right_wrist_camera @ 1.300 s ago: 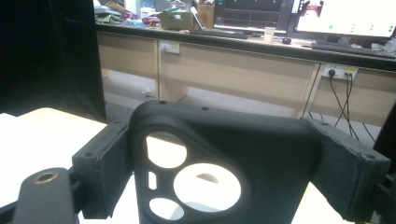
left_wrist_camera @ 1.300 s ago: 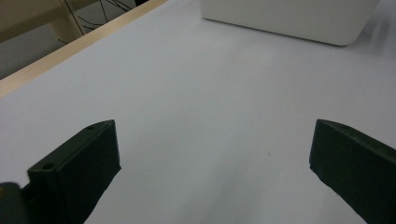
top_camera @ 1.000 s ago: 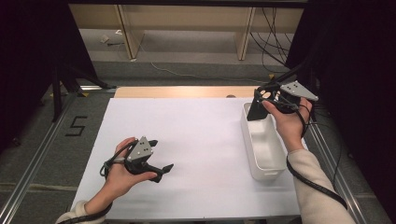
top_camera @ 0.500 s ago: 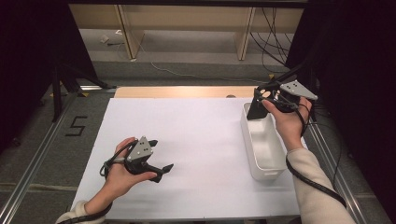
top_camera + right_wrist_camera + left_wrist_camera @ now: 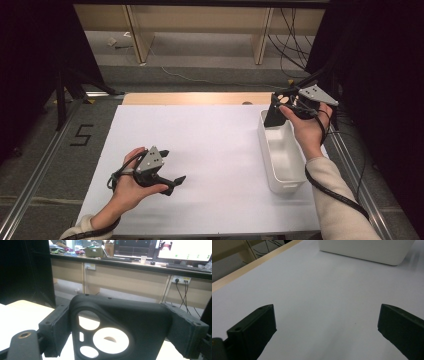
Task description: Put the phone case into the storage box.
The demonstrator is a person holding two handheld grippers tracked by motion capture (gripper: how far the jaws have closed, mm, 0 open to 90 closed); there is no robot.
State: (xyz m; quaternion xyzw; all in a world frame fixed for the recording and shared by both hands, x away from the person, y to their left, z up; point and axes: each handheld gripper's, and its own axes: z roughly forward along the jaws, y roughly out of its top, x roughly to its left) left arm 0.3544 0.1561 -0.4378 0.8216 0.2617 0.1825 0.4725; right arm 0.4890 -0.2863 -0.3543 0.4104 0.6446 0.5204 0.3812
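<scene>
My right gripper (image 5: 280,104) is shut on a black phone case (image 5: 273,118) and holds it upright over the far end of the white bin (image 5: 264,146). In the right gripper view the phone case (image 5: 142,315) sits clamped between both jaws, its round camera cut-outs facing me, with my right gripper (image 5: 120,322) around it. My left gripper (image 5: 172,166) rests low on the white table (image 5: 210,145) at the near left, open and holding nothing. The left gripper view has my left gripper (image 5: 325,315) spread wide over bare table, and the bin (image 5: 367,250) beyond.
The bin stands lengthwise near the table's right edge. A wooden strip (image 5: 190,98) runs along the far edge of the table. Metal rails (image 5: 35,175) flank the table. Cables (image 5: 295,30) hang near shelving at the back.
</scene>
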